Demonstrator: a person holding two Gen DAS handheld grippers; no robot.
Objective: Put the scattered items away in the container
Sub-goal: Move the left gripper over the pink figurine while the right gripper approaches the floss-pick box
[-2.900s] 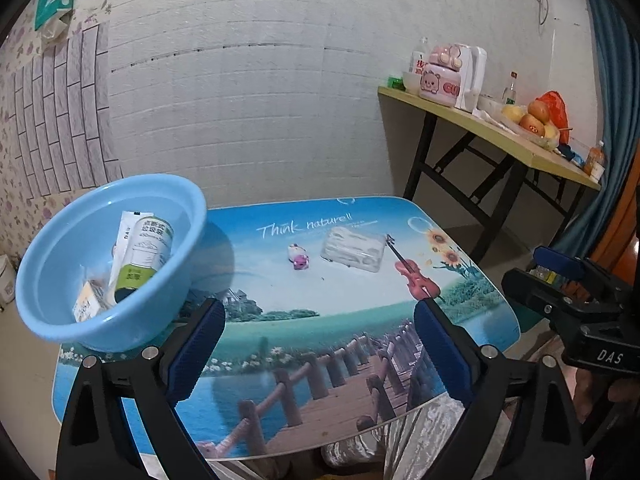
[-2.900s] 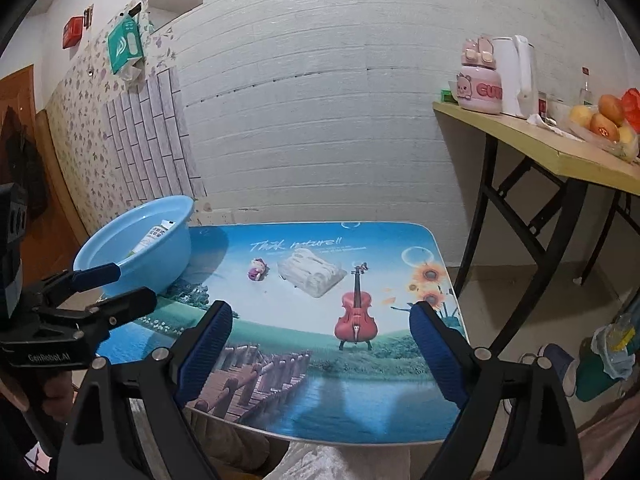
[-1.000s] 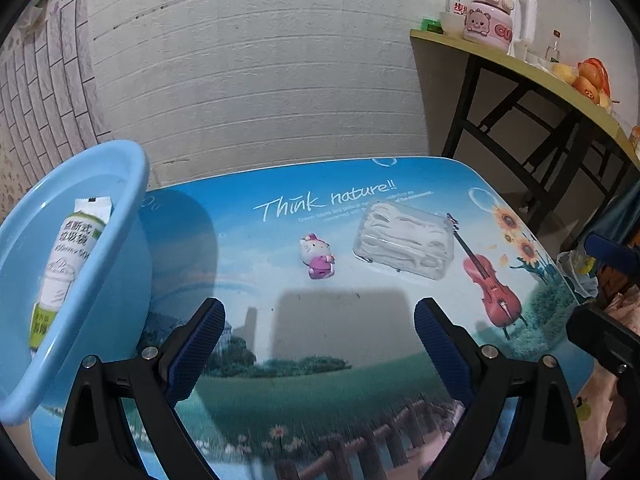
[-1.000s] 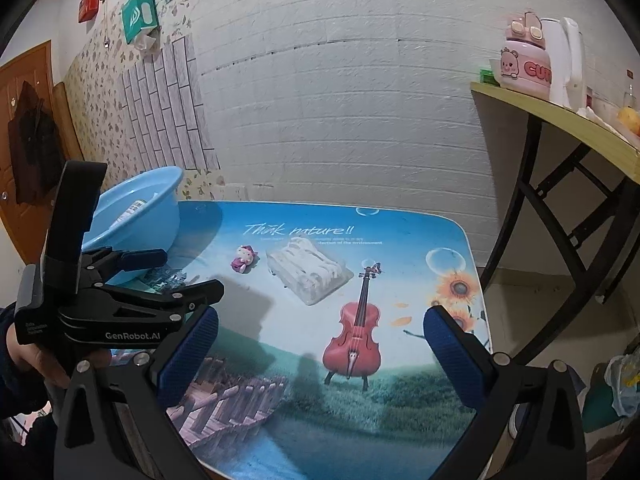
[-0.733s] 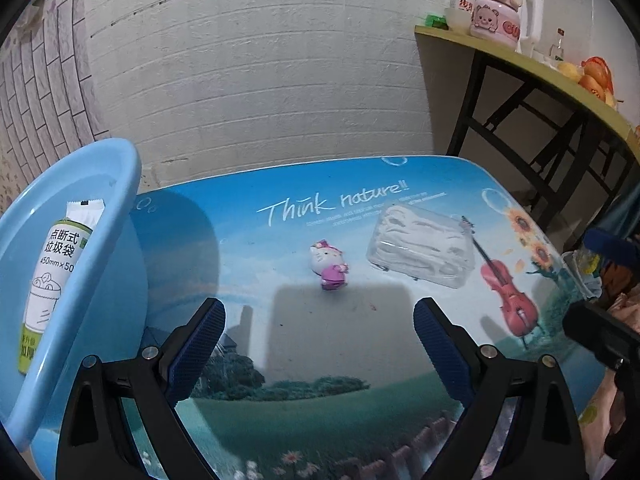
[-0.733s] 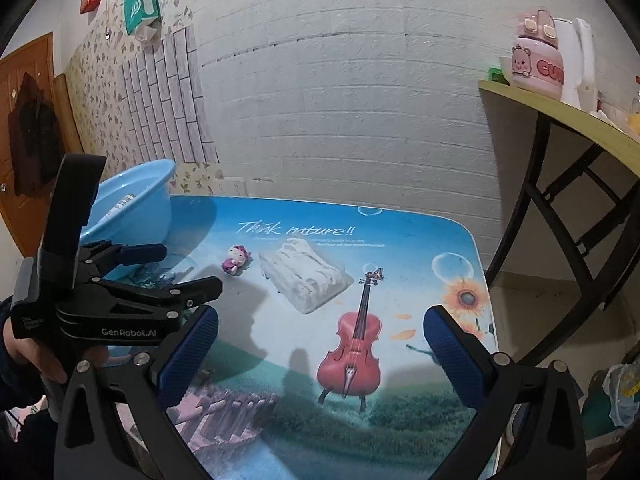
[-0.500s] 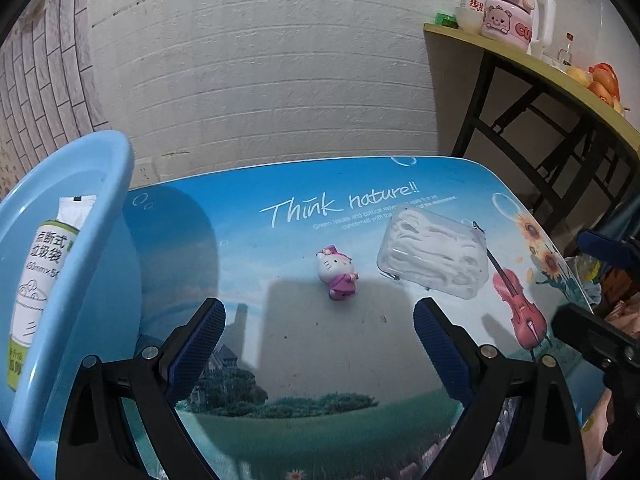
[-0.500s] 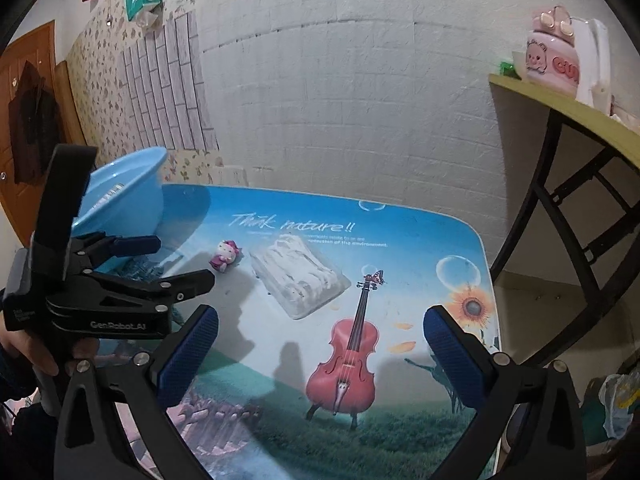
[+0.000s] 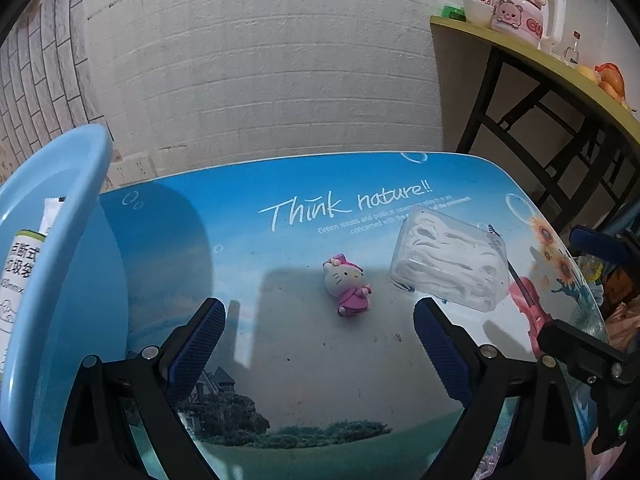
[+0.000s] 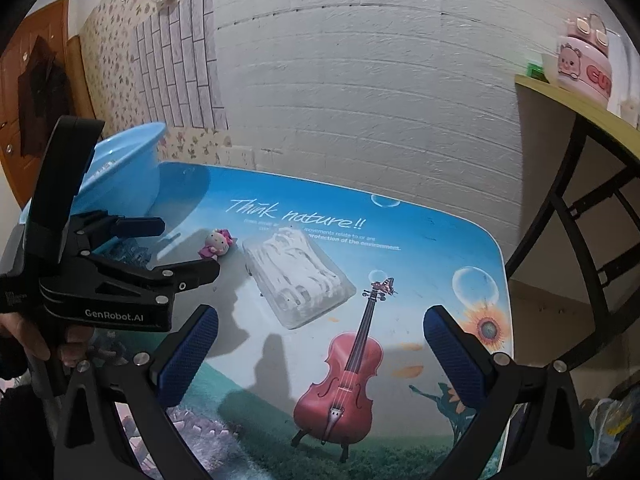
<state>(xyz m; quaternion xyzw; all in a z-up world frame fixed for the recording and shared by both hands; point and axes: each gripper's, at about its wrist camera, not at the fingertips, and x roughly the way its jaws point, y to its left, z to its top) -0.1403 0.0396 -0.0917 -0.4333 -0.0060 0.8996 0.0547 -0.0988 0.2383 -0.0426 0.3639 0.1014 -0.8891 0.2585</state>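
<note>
A small white-and-pink cat figurine point(image 9: 347, 284) point(image 10: 216, 243) lies on the printed table. To its right lies a clear plastic pack of white items point(image 9: 450, 264) point(image 10: 298, 276). A light blue basin point(image 9: 52, 264) point(image 10: 120, 176) stands at the table's left and holds a white-and-green roll of bags point(image 9: 18, 280). My left gripper point(image 9: 318, 348) point(image 10: 182, 248) is open just short of the figurine, with nothing between its fingers. My right gripper point(image 10: 320, 356) is open above the table's front, short of the clear pack.
The table point(image 9: 280, 360) stands against a white brick wall point(image 9: 260, 60). A yellow side table point(image 9: 540, 64) at the right carries a pink kettle point(image 9: 520, 12), bottles and fruit. A hand point(image 10: 36, 340) holds the left gripper. A brown door point(image 10: 24, 92) is at the far left.
My left gripper has moved forward towards the figurine, which now looms larger and nearer. The right gripper has also advanced over the table towards the clear pack. Both stay open.
</note>
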